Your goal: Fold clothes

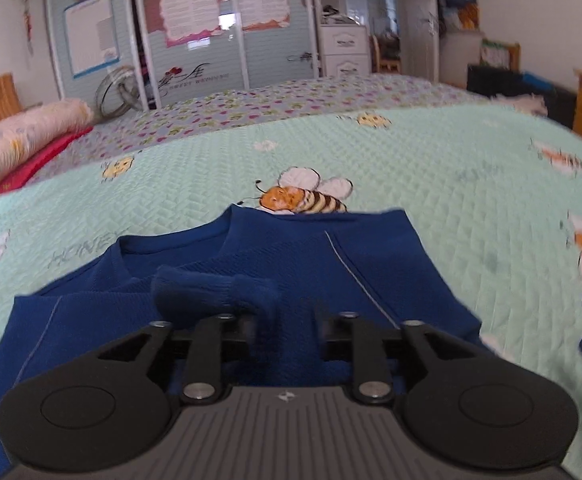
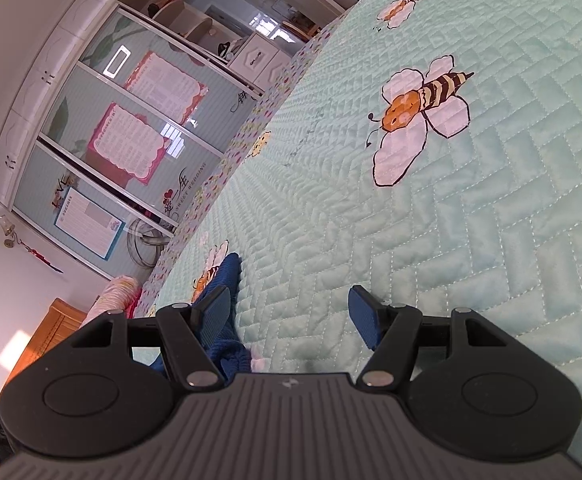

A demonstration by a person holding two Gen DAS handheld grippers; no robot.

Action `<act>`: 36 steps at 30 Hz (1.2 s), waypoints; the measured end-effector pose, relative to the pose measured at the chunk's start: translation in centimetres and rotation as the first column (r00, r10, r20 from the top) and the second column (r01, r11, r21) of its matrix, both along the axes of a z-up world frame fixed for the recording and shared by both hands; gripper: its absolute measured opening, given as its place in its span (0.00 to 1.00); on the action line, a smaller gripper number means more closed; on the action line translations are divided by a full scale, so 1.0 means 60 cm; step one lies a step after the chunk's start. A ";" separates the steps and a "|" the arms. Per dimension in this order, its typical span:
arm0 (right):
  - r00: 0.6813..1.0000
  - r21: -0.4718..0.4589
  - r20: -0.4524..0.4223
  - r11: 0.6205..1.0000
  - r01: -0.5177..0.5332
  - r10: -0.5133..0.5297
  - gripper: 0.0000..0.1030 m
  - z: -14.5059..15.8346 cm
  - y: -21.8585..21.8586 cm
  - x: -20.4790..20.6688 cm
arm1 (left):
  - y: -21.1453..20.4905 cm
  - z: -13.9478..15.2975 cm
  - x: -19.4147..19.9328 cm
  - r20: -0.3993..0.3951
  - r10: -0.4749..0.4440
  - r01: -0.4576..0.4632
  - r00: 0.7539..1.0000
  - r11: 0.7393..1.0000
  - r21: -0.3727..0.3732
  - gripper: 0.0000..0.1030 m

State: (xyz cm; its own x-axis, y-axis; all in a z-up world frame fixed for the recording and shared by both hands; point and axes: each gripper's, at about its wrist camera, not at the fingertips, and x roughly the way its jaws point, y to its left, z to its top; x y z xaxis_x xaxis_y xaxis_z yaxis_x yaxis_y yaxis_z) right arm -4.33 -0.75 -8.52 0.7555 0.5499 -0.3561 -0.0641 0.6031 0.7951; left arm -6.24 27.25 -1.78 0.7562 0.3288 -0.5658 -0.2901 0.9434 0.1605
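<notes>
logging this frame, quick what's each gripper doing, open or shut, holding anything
Left gripper: open, jaws apart over the blue sweater, holding nothing.
Right gripper: open, empty, above the green quilt.

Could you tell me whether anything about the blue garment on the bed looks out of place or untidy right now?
Mostly tidy: the blue sweater lies fairly flat on the green quilt. One oddity: its ribbed cuff stands bunched up in a hump just ahead of the left gripper rather than lying flat.
</notes>
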 end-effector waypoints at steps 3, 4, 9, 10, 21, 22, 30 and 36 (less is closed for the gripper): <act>1.000 0.006 -0.002 1.000 0.001 -0.001 0.64 0.000 0.001 -0.001 | -0.043 -0.022 -0.010 -0.042 -0.060 0.066 0.997 0.985 0.161 0.53; 1.000 0.008 -0.004 1.000 0.001 -0.001 0.64 0.000 0.001 -0.002 | -0.058 -0.030 -0.013 -0.059 -0.078 0.089 0.995 0.973 0.214 0.55; 1.000 0.022 -0.009 1.000 0.001 -0.001 0.64 -0.002 -0.002 0.000 | -0.110 -0.067 -0.013 -0.159 -0.126 0.187 0.979 0.865 0.466 0.59; 1.000 0.023 -0.009 1.000 0.001 -0.001 0.64 -0.002 -0.002 0.000 | -0.114 -0.071 -0.013 -0.168 -0.129 0.197 0.977 0.848 0.492 0.59; 1.000 0.030 -0.013 1.000 -0.002 0.003 0.64 -0.003 -0.006 0.006 | -0.156 -0.116 -0.003 -0.345 -0.193 0.395 0.918 0.504 0.768 0.61; 1.000 0.033 -0.014 0.999 -0.002 0.002 0.64 -0.002 -0.006 0.006 | -0.156 -0.114 -0.003 -0.354 -0.190 0.401 0.916 0.498 0.769 0.61; 1.000 0.049 -0.018 0.999 -0.002 0.003 0.64 -0.004 -0.009 0.007 | -0.126 -0.082 -0.024 -0.350 -0.200 0.400 0.915 0.560 0.726 0.69; 1.000 0.059 -0.018 0.998 -0.001 0.002 0.64 -0.006 -0.010 0.007 | -0.053 -0.034 -0.080 -0.244 -0.192 0.295 0.951 0.804 0.516 0.71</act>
